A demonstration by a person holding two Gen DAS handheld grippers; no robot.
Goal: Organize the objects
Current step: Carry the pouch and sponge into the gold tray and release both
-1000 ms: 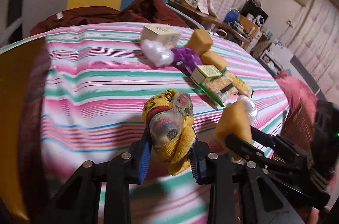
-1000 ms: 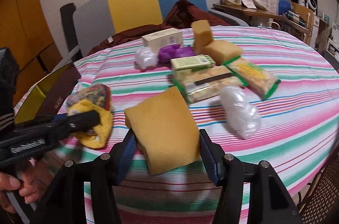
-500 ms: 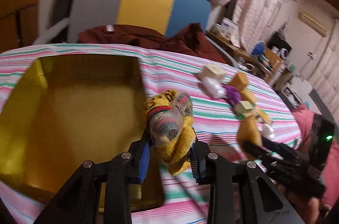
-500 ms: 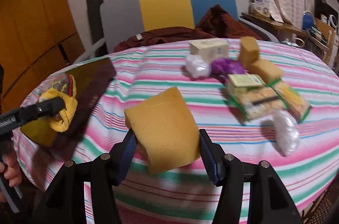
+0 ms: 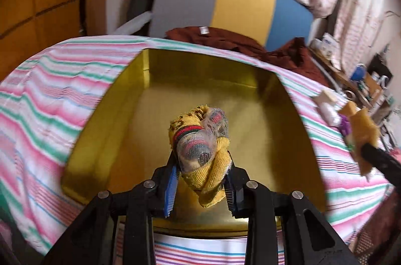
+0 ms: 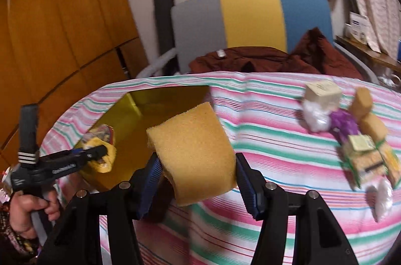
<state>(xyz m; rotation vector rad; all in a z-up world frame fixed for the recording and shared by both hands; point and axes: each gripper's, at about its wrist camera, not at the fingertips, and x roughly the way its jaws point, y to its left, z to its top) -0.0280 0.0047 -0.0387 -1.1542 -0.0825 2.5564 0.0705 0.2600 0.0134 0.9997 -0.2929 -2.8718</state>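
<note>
My left gripper (image 5: 200,179) is shut on a yellow cloth bundle (image 5: 200,147) wrapped in clear mesh and holds it above the open gold tin box (image 5: 140,99) on the striped table. The bundle (image 6: 101,149) and box (image 6: 140,104) also show in the right wrist view at left. My right gripper (image 6: 198,177) is shut on a yellow sponge (image 6: 193,149), held above the table just right of the box. The sponge (image 5: 363,137) shows at the right edge of the left wrist view.
A pile of items lies at the table's right: a cream box (image 6: 322,89), white bag (image 6: 314,118), purple bag (image 6: 343,121), two more sponges (image 6: 362,102), packets (image 6: 366,159). A grey, yellow and blue chair (image 6: 250,19) with a maroon garment (image 6: 263,59) stands behind.
Both grippers have swung left with their loads. The left one now hangs over the gold box; the right one has come beside the box, leaving the pile at the right.
</note>
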